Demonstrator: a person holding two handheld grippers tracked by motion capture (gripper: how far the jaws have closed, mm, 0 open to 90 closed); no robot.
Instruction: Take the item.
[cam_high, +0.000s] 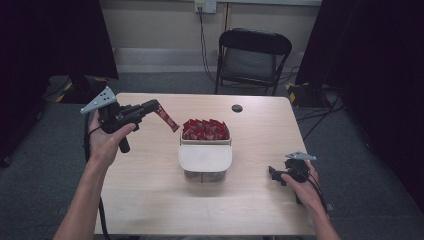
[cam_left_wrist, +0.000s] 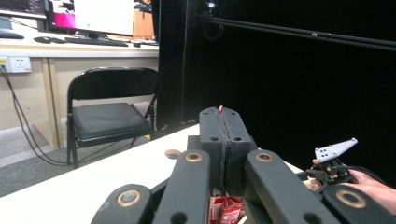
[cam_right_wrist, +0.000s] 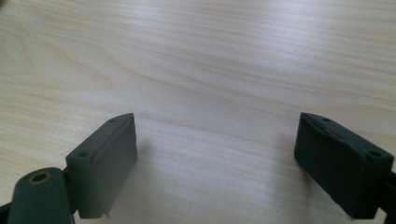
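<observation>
Held aloft at ten o'clock of the light wooden table (cam_high: 260, 130): left gripper (cam_high: 151, 106), jaws pinched on a long red foil sachet (cam_high: 167, 119) slanting toward the clear plastic box of red sachets (cam_high: 205, 131) at centre. Rested at four o'clock: right gripper (cam_high: 274, 175), jaws spread wide over bare wood.

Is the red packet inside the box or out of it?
Out. The left gripper is shut on the red packet, which hangs in the air left of the box, where more red packets lie.
</observation>
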